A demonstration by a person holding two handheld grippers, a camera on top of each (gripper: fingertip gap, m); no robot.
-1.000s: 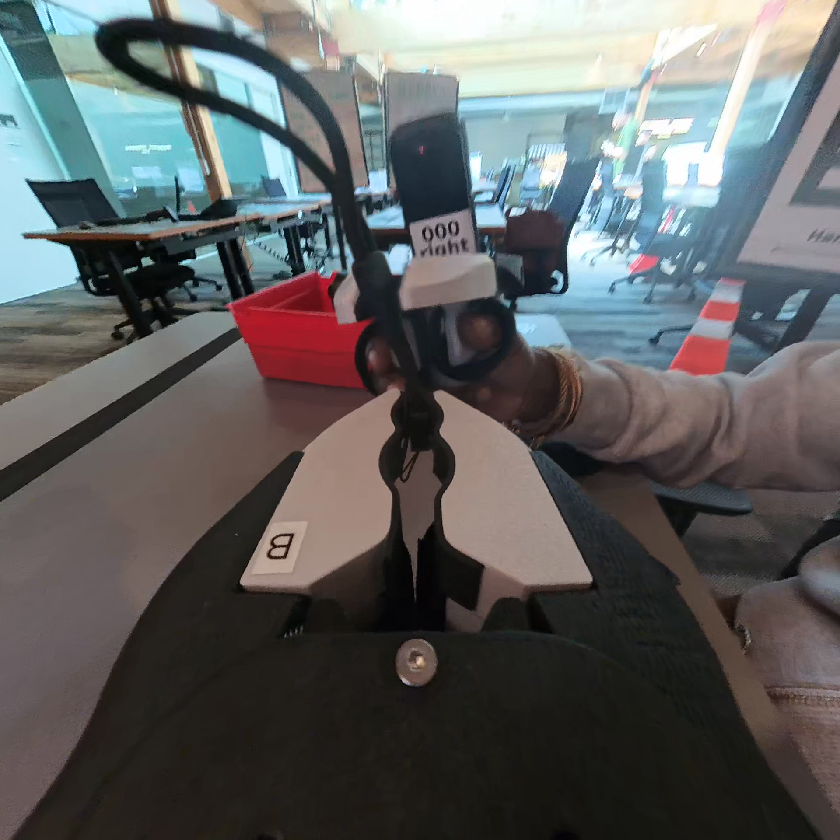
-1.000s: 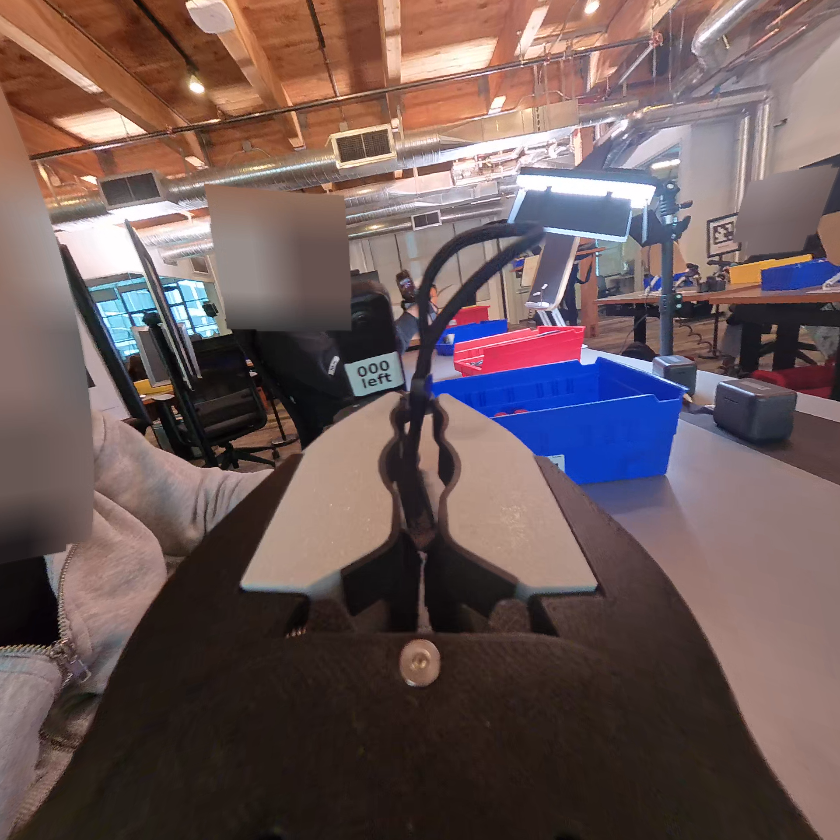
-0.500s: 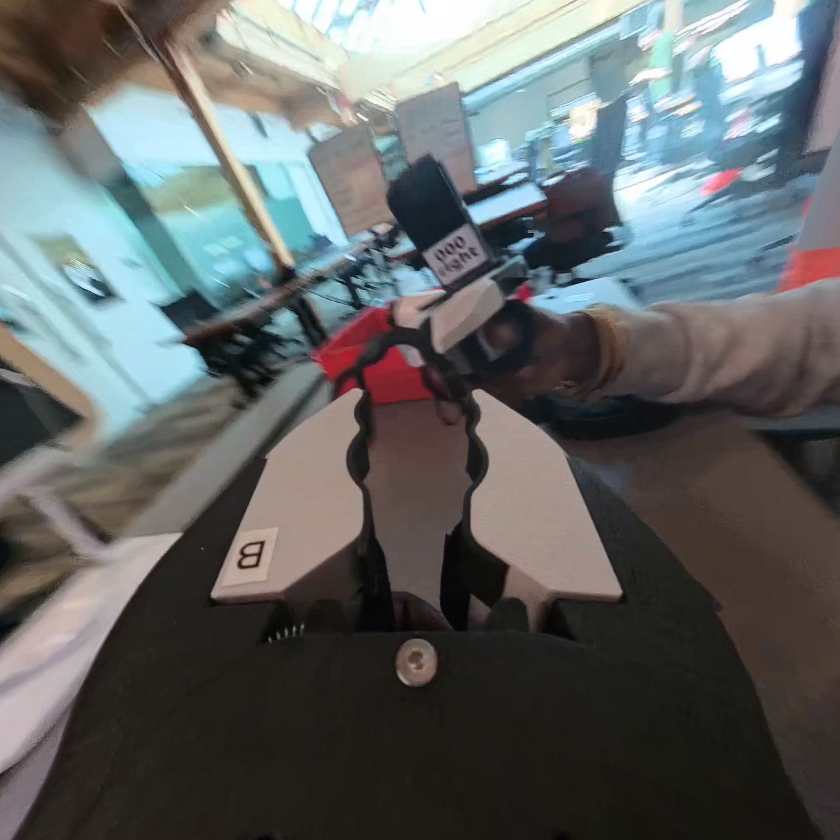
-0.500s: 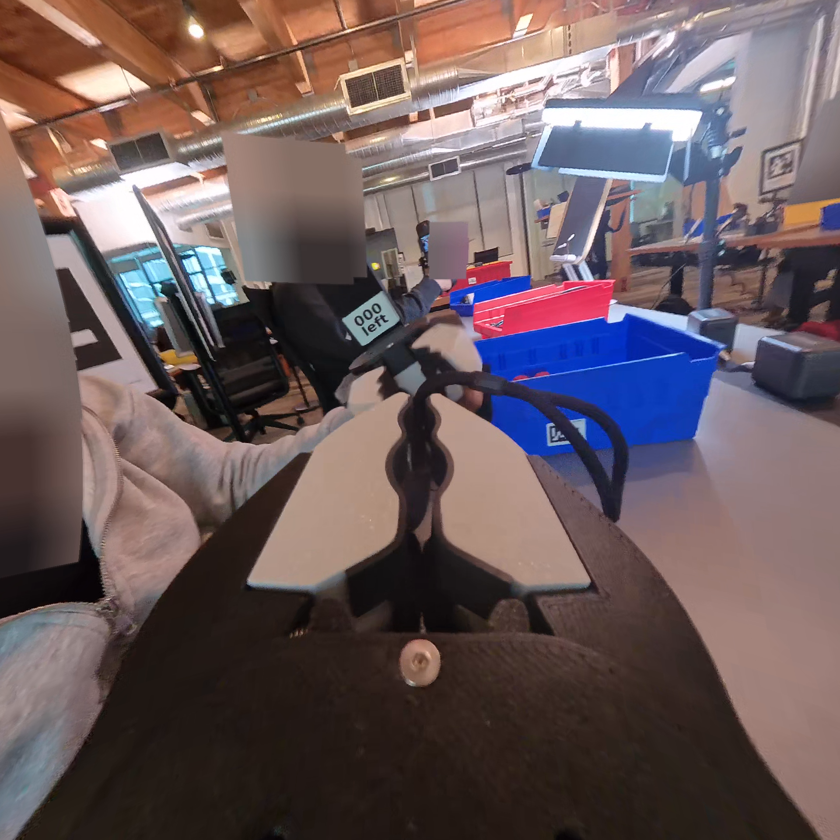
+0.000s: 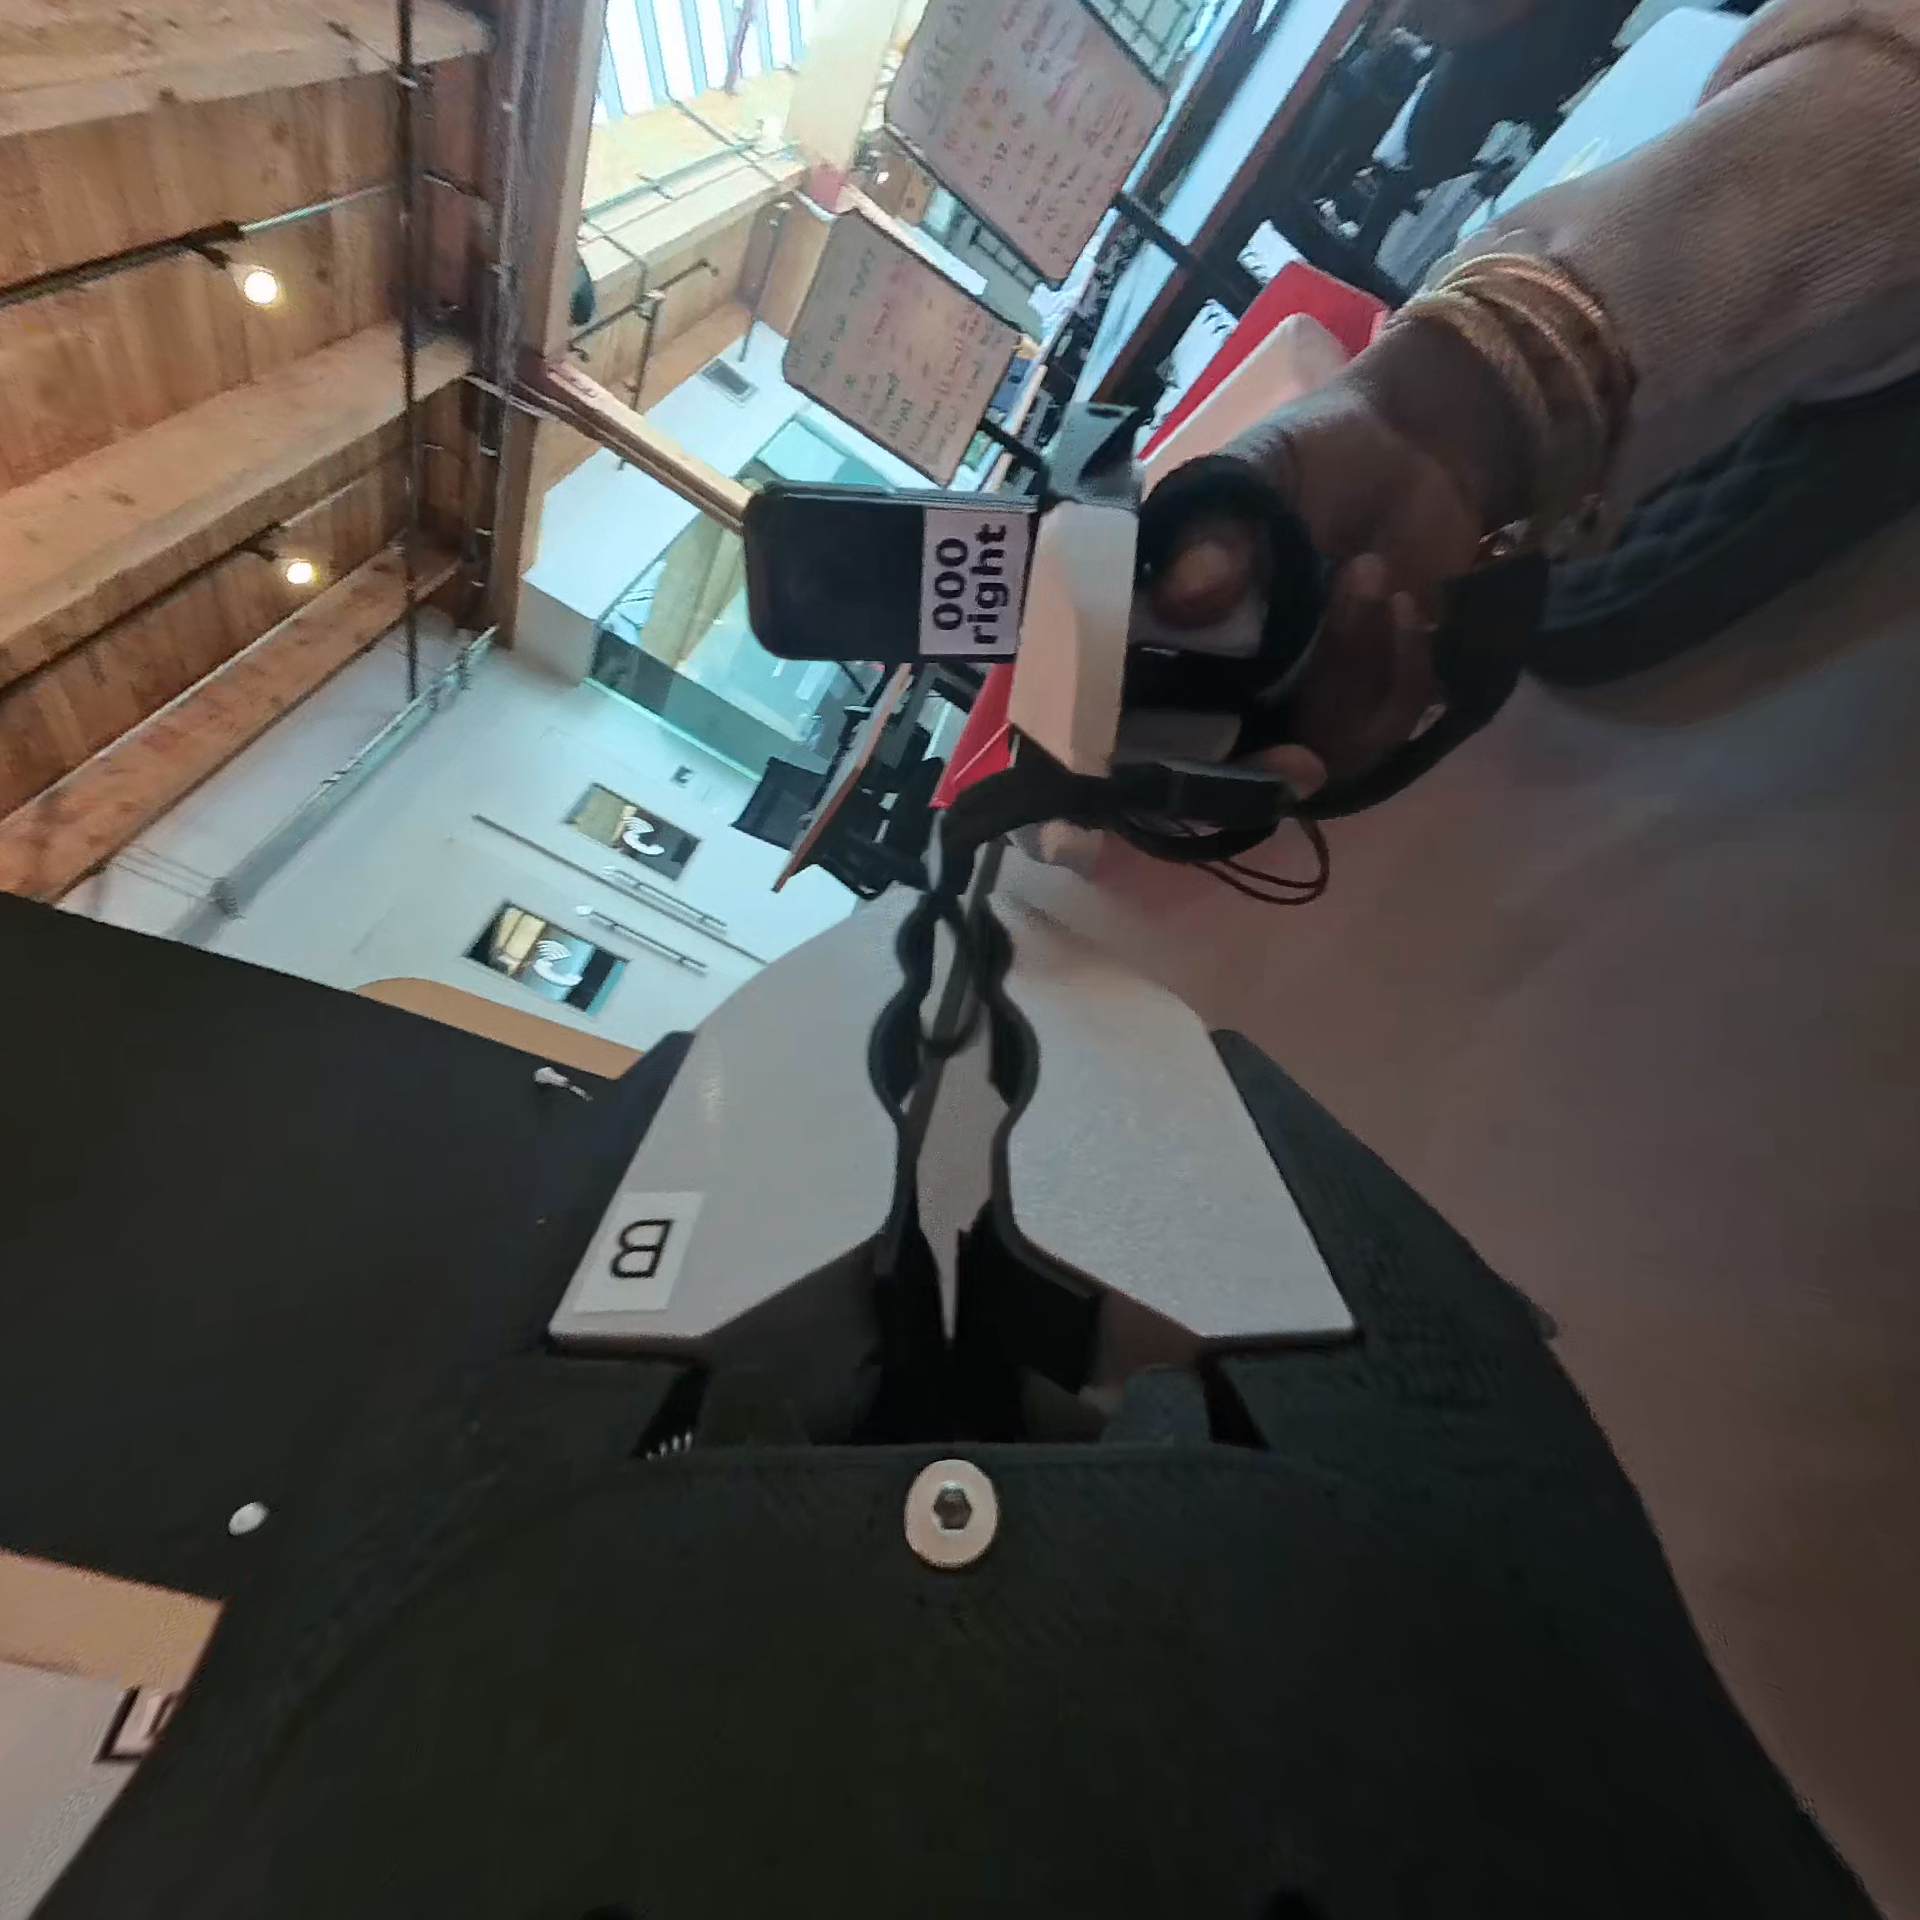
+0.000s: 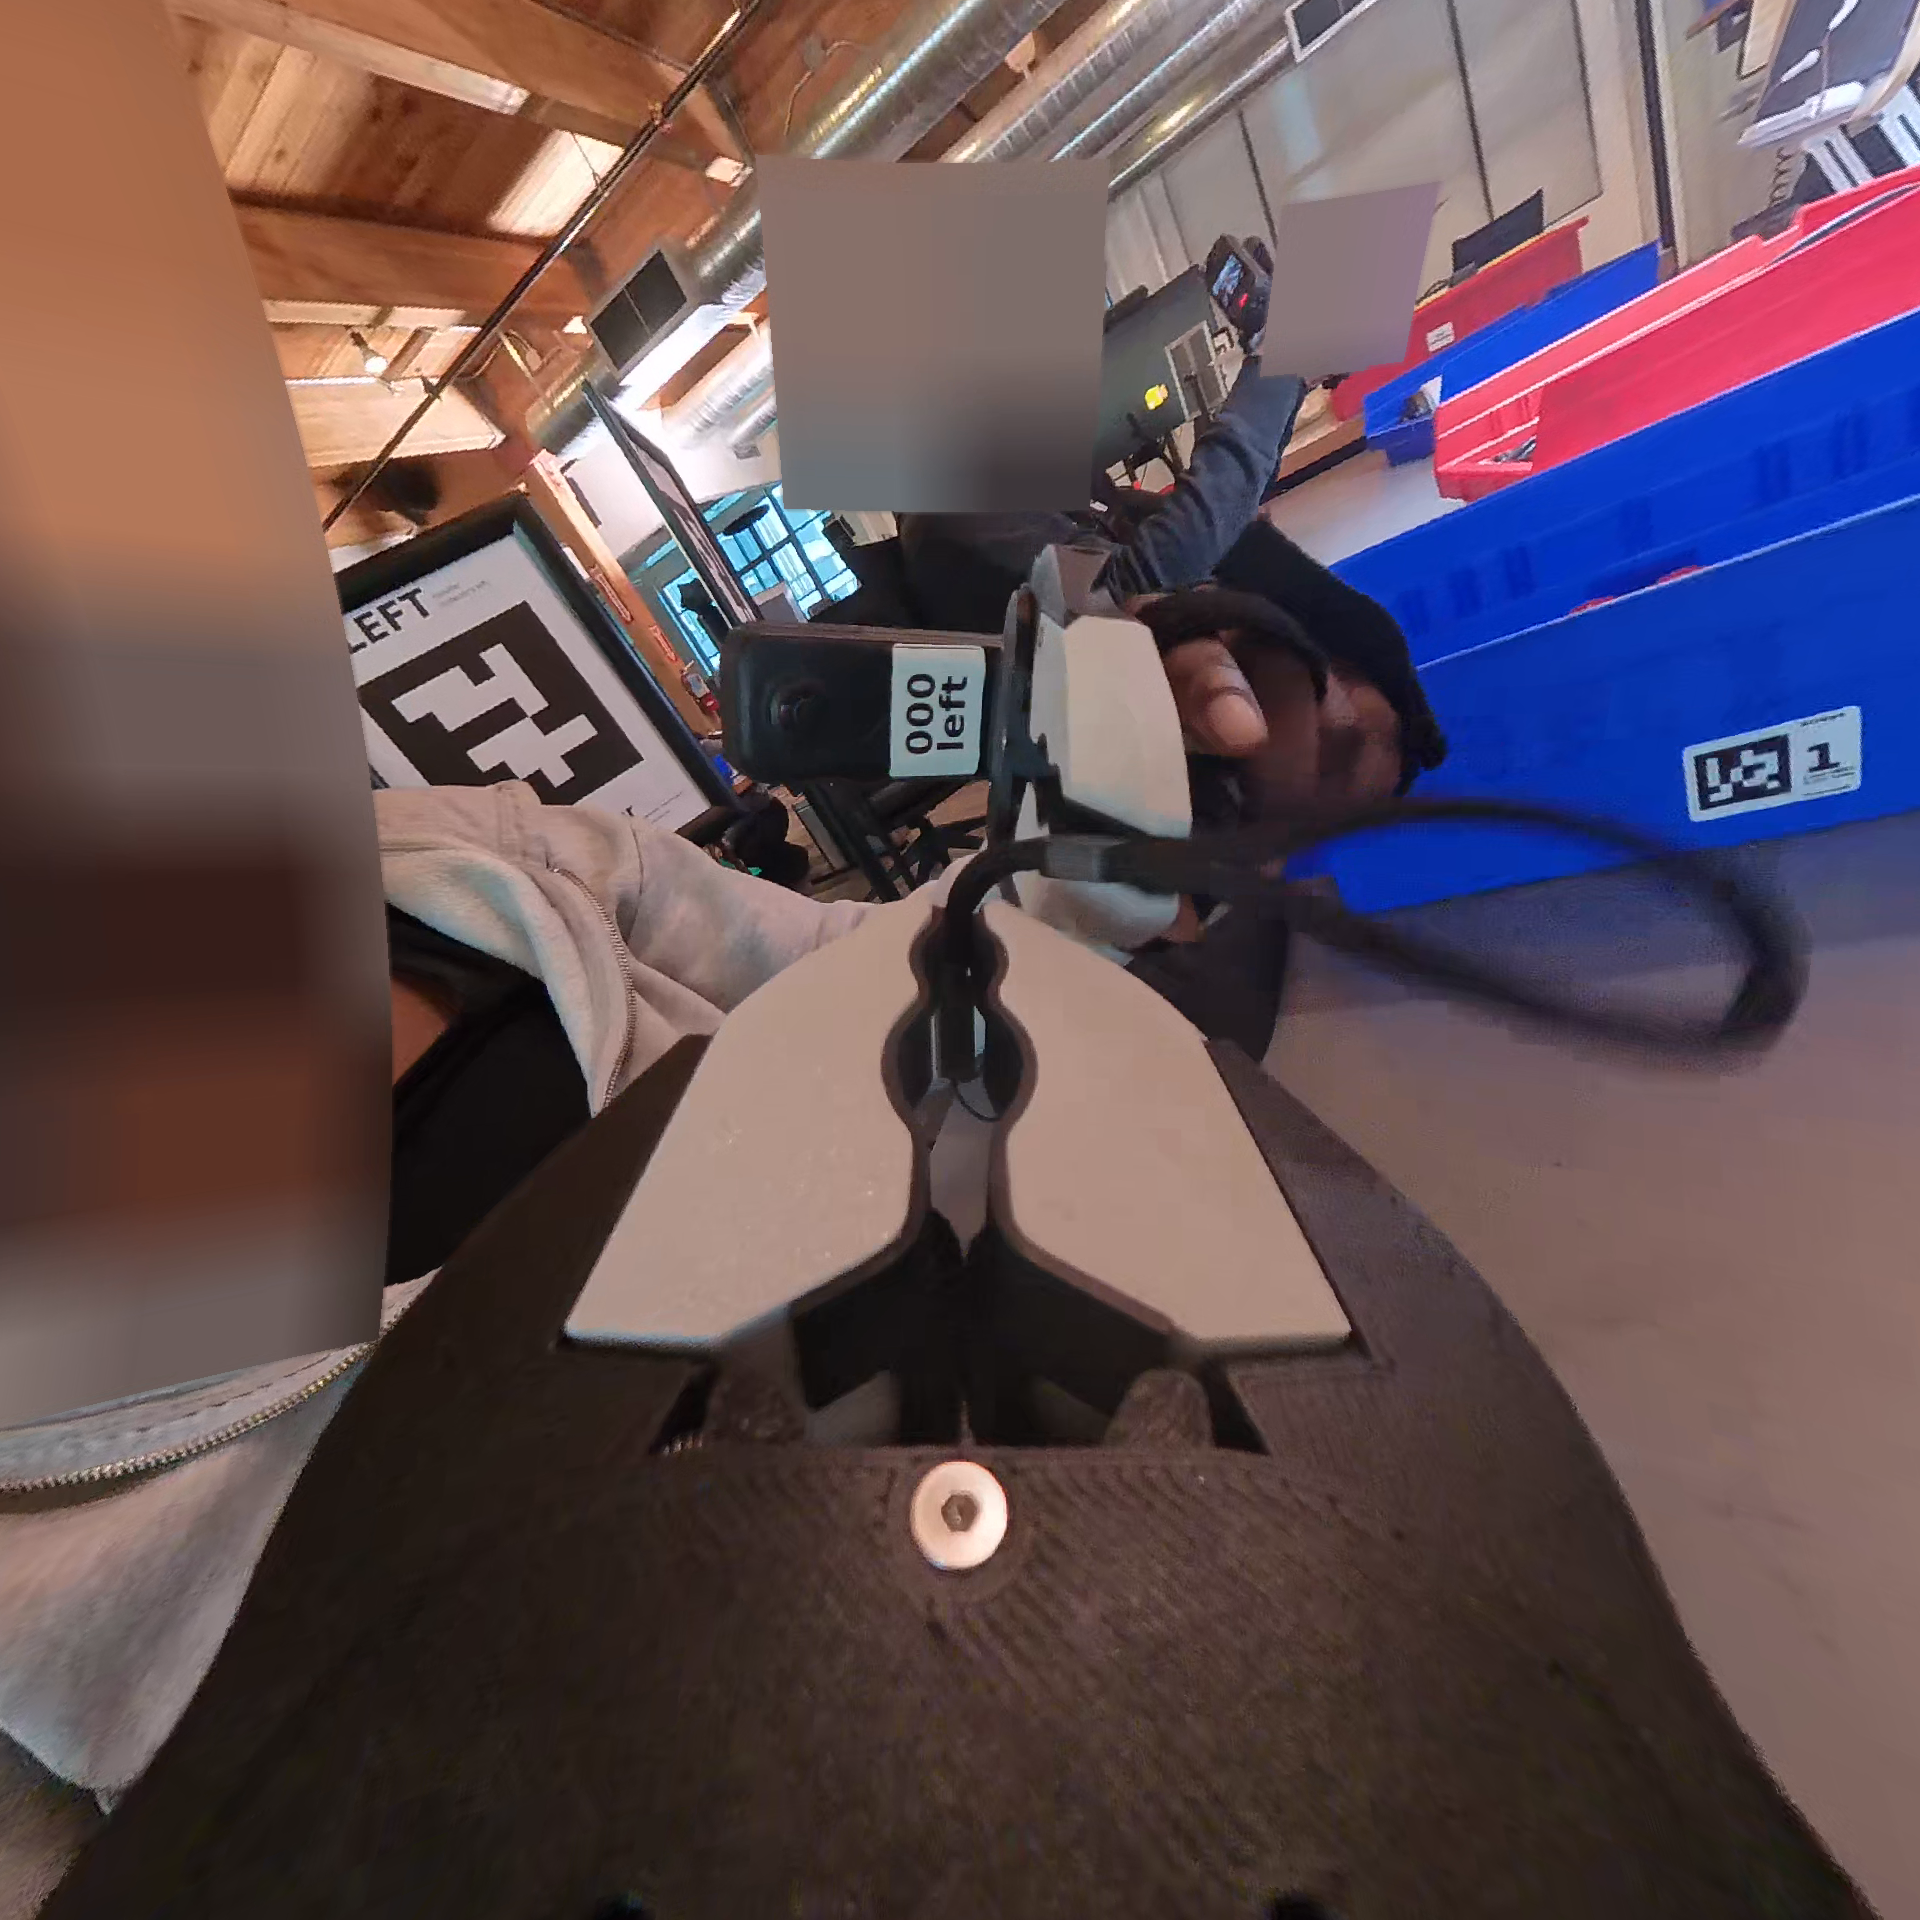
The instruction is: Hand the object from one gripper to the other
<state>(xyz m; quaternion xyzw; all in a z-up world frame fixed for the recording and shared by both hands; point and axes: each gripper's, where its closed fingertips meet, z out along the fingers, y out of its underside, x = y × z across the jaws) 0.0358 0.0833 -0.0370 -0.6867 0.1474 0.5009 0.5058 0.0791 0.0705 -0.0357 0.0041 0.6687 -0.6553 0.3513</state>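
Note:
A black cable runs between both grippers and loops out to the right over the grey table. My right gripper is shut on one end of it, and the plug sits between the fingers. My left gripper is shut, with the cable entering at its tips. Each gripper faces the other, rolled onto its side and held by a hand. The left gripper also shows in the right wrist view. The right gripper also shows in the left wrist view.
A blue bin stands on the table to the right, with red bins behind it. A black-and-white marker board stands at the left. A grey sleeve lies below it. In the left wrist view a sleeved arm crosses the top right. Only a small space, under 4 cm, lies between the two pairs of fingers.
Half a second ago my left gripper was open and only the right held the cable. Now the left has shut on the cable again. Both grippers have rolled onto their sides.

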